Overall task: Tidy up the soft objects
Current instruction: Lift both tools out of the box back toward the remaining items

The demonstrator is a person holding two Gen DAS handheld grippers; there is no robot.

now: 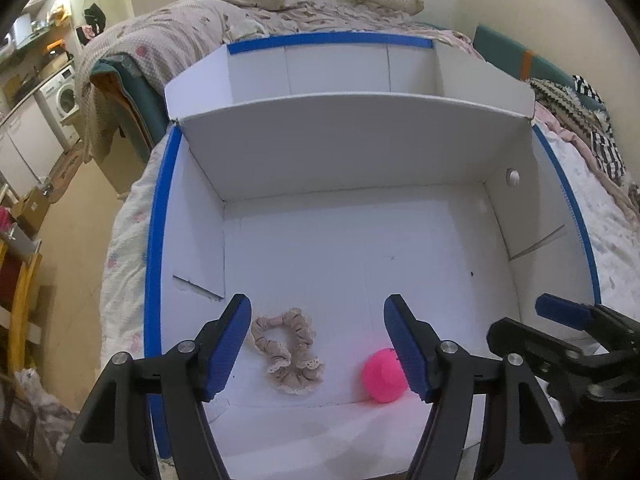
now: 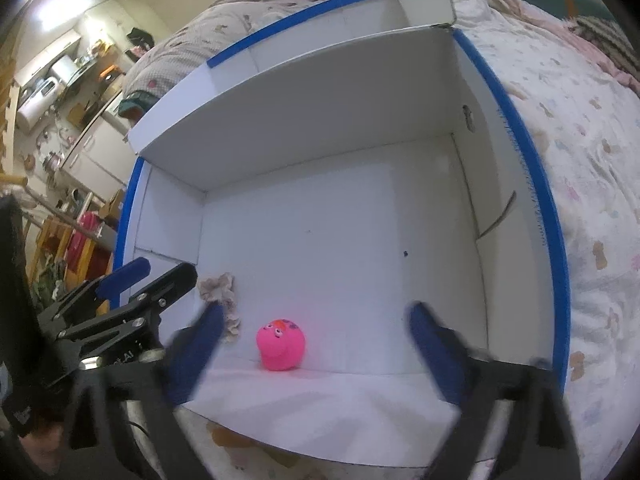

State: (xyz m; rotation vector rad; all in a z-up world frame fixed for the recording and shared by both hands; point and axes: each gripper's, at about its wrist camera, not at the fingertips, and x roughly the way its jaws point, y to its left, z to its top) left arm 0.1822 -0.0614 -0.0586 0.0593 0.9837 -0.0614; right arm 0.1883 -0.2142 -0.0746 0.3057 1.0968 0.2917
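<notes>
a bed [image 2: 592,128] with a pale printed cover carries a white box [image 1: 332,152] with blue edges, in a small room. inside the box, near the front wall, lie a beige scrunchie [image 1: 289,350] and a pink squishy toy [image 2: 281,345], close together but not touching. the left gripper [image 1: 318,346] and the right gripper [image 2: 314,346] both hover wide open and hold nothing. i judge these two soft things are already placed; what remains i cannot see.

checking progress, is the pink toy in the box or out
In. The pink toy sits on the white box floor near the front wall, beside the scrunchie, no gripper touching it.
</notes>
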